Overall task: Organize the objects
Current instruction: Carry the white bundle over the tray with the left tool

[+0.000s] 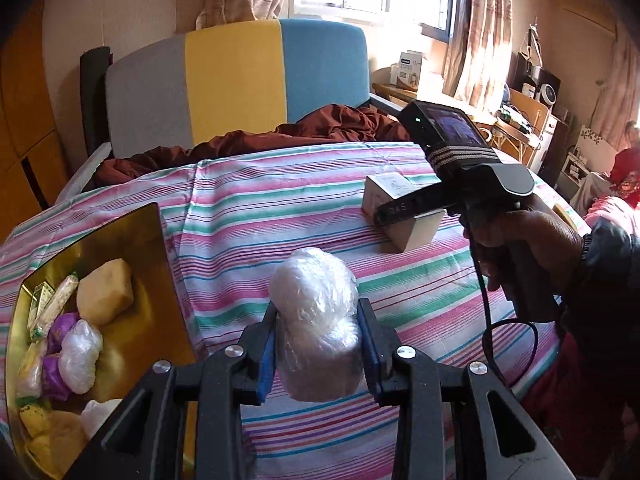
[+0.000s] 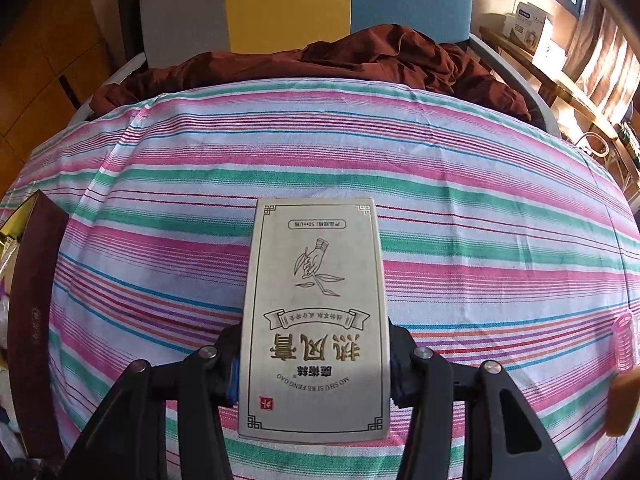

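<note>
I have the left gripper (image 1: 318,354) pinching a plastic-wrapped white bundle (image 1: 316,320), held above the striped bedsheet (image 1: 280,208) just right of the gold tin (image 1: 160,240) that already holds similar packets. My right gripper (image 2: 314,364) is clamped on a white ointment box (image 2: 316,312) near the sheet's middle. Next, I judge, the bundle swings left over the tin and drops in.

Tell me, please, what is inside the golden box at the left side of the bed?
The golden box holds wrapped items: a yellow block, white bundles, purple packets and a long pale packet. The left gripper's frame covers its near corner; lower layers are hidden.
</note>
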Motion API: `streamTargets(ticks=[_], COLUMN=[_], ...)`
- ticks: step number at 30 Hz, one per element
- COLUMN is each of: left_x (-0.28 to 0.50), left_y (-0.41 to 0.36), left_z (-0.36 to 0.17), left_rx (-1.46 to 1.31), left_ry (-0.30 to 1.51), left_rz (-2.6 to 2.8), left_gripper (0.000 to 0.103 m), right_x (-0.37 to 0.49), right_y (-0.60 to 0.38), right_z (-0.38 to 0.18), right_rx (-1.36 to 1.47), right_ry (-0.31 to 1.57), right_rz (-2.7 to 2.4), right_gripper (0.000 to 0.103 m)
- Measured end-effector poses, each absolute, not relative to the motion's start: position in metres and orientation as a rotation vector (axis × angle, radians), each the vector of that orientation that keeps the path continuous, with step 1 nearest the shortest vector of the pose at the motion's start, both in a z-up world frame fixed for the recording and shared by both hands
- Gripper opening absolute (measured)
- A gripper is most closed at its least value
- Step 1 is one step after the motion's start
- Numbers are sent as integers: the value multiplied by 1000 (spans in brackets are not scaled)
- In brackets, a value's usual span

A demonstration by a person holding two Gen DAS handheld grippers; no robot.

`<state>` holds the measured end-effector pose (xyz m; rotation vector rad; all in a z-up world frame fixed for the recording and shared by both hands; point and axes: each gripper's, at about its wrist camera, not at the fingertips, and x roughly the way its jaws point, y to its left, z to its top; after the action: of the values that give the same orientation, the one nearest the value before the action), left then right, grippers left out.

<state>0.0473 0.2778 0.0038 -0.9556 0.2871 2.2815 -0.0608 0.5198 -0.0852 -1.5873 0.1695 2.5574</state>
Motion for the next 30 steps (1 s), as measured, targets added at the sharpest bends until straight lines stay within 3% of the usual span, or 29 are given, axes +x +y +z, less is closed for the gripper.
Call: streamTargets(ticks=[14,30], left_x=[0,-18], left_y=[177,76], left_z=[20,4], left_rx=[-1010,-1133], left_ry=[188,19], left_rz=[2582,2724], left_gripper=[36,36], right_x=[-53,-44], right_y=[492,404], right_z=[-91,-81], right_rx=[-1624,-1748], right_ry=[7,90], right_rz=[2547,2606], right_gripper=[52,52])
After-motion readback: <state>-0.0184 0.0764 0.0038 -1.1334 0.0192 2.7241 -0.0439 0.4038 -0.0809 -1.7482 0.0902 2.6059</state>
